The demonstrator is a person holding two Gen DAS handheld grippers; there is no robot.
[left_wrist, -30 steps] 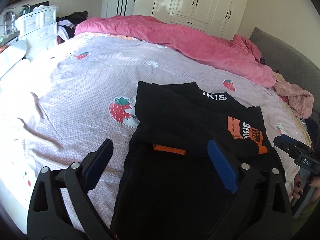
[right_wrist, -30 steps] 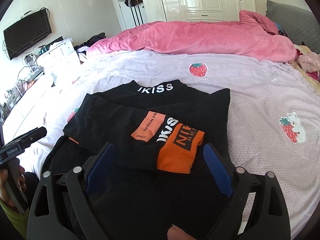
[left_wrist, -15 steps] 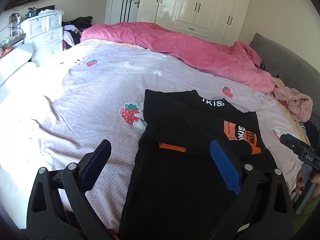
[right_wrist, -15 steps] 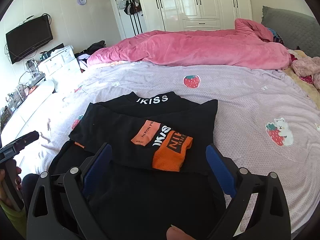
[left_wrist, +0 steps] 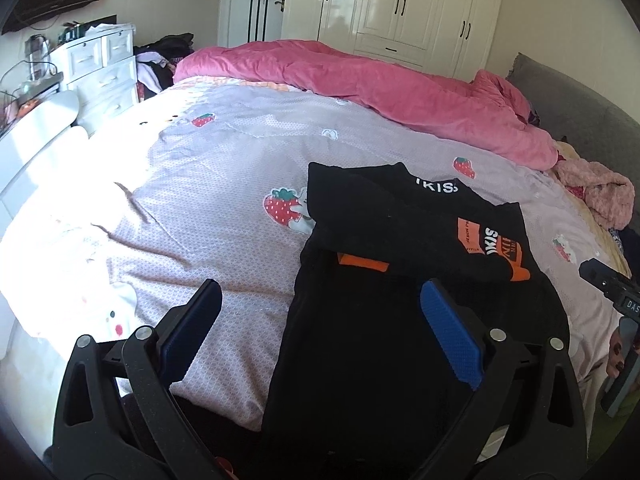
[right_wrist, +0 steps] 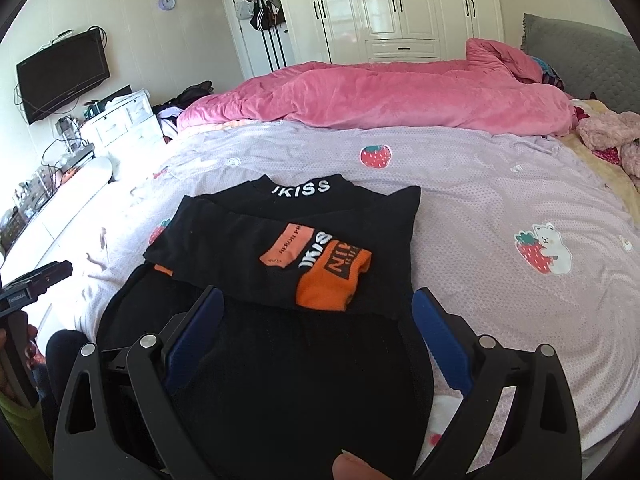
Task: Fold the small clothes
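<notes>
A small black top (left_wrist: 400, 240) (right_wrist: 304, 240) with orange cuffs and white lettering lies on the lilac strawberry-print bedsheet (left_wrist: 224, 200) (right_wrist: 500, 200). Both sleeves are folded across its chest, and its lower half runs toward me and over the bed's near edge. My left gripper (left_wrist: 320, 320) hovers open above the top's left hem edge, nothing between its blue pads. My right gripper (right_wrist: 320, 332) is open too, spanning the lower body of the top without holding it. Each gripper shows at the edge of the other's view, a hand on its handle.
A rumpled pink duvet (left_wrist: 380, 84) (right_wrist: 380, 92) lies across the far side of the bed. A fluffy pink garment (left_wrist: 600, 192) sits at the right by a grey headboard. White drawers (left_wrist: 104, 68) and a wall TV (right_wrist: 64, 72) stand left; white wardrobes behind.
Both grippers have drawn back and risen a little, so the top appears smaller and farther away. The top has not moved and both grippers stay open.
</notes>
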